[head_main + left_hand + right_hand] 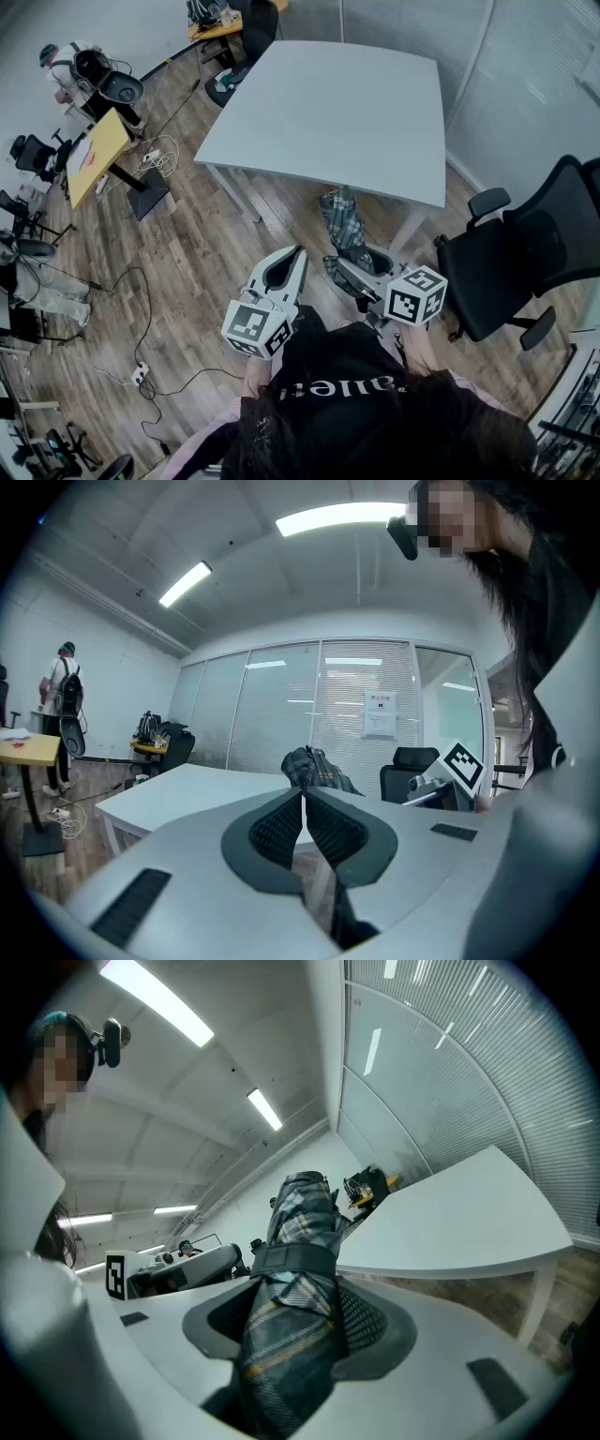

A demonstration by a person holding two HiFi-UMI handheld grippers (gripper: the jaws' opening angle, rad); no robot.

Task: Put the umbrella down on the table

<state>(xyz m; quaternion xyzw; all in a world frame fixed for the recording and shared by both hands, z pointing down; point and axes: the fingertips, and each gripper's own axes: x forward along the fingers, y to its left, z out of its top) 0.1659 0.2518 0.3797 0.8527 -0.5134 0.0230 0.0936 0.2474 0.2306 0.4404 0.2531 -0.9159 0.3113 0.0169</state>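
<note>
A folded plaid umbrella [343,232] in grey, blue and yellow sticks forward out of my right gripper [349,273], whose jaws are shut on its wrapped body. In the right gripper view the umbrella [298,1279] fills the gap between the pads, its strap across the middle. Its tip hangs over the floor just short of the near edge of the pale grey table [328,112]. My left gripper [296,255] is beside it to the left, jaws shut with nothing between them; its pads [281,829] touch, and the umbrella [319,769] shows beyond them.
A black office chair [525,262] stands at the right of the table. Cables [141,309] trail over the wooden floor at the left, near a yellow desk [94,155]. A person [58,700] stands far off at the left. A glass wall [319,710] runs behind the table.
</note>
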